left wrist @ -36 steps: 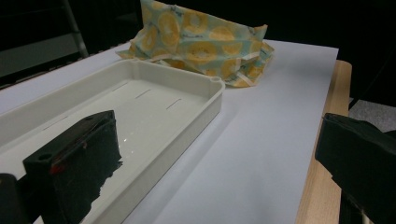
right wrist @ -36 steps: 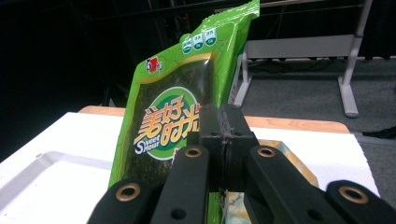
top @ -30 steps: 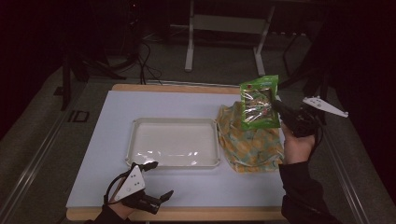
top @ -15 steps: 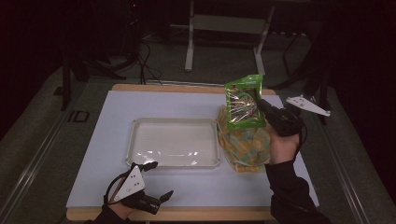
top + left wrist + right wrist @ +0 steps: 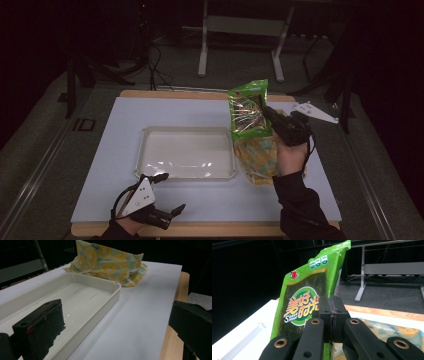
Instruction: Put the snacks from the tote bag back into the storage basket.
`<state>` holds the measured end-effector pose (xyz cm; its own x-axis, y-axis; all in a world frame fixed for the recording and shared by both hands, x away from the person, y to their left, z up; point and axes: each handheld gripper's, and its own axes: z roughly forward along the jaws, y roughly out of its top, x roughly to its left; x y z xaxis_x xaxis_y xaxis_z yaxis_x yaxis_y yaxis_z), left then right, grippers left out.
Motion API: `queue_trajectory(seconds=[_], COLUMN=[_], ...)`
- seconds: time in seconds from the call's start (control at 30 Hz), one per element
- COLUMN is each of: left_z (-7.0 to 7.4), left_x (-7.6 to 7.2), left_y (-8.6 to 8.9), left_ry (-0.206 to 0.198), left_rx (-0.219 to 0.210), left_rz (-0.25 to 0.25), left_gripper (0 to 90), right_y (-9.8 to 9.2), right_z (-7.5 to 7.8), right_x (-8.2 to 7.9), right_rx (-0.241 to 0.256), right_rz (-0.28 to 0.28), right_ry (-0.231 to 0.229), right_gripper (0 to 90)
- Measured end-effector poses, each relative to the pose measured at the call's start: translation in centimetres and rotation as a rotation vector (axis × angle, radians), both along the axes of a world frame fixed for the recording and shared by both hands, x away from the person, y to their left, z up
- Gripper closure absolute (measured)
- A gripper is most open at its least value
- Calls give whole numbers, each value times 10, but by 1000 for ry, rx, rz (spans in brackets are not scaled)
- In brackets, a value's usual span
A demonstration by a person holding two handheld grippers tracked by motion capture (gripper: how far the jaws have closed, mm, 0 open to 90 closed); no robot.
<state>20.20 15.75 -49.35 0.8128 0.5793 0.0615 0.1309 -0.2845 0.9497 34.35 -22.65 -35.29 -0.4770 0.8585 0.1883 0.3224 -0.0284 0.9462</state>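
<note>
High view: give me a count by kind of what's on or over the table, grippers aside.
Green snack packet, held up by the right gripper: 1
Yellow patterned packet: 1
White tray: 1
Total: 3

Dark room, grey floor (image 5: 45, 150) (metal stand (image 5: 240, 45) behind)

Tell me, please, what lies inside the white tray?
Nothing lies in the white tray: its floor shows bare and glossy. In the left gripper view one black jaw of the left gripper covers its near corner.
</note>
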Motion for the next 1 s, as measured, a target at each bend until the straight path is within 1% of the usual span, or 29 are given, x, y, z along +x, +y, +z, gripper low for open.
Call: queue_trajectory(seconds=[0.07,0.2,0.33,0.53,0.67,0.87,0.93,1.0], left_z=[0,0,0,1,1,1,1,1], left_x=[0,0,0,0,0,-1,-1,-1], left_y=[0,1,0,1,0,1,1,1], left_ry=[-2,-4,-5,-6,-5,-7,-9,-11], left_rx=[-3,-4,0,-2,-1,-8,-7,-7], left_rz=[2,4,0,0,-3,-2,-2,-3], left_gripper=[4,4,4,4,4,4,4,4], right_y=[4,11,20,30,37,53,56,59], right_z=[-1,-5,-8,-13,-19,-31,-35,-39], right_x=[1,1,2,2,3,3,3,3], right_rx=[-2,17,17,38,74,68,79,79], right_rz=[6,17,30,41,49,69,74,76], right_ry=[3,8,14,20,33,48,54,59], right_gripper=[892,892,892,892,892,892,892,892])
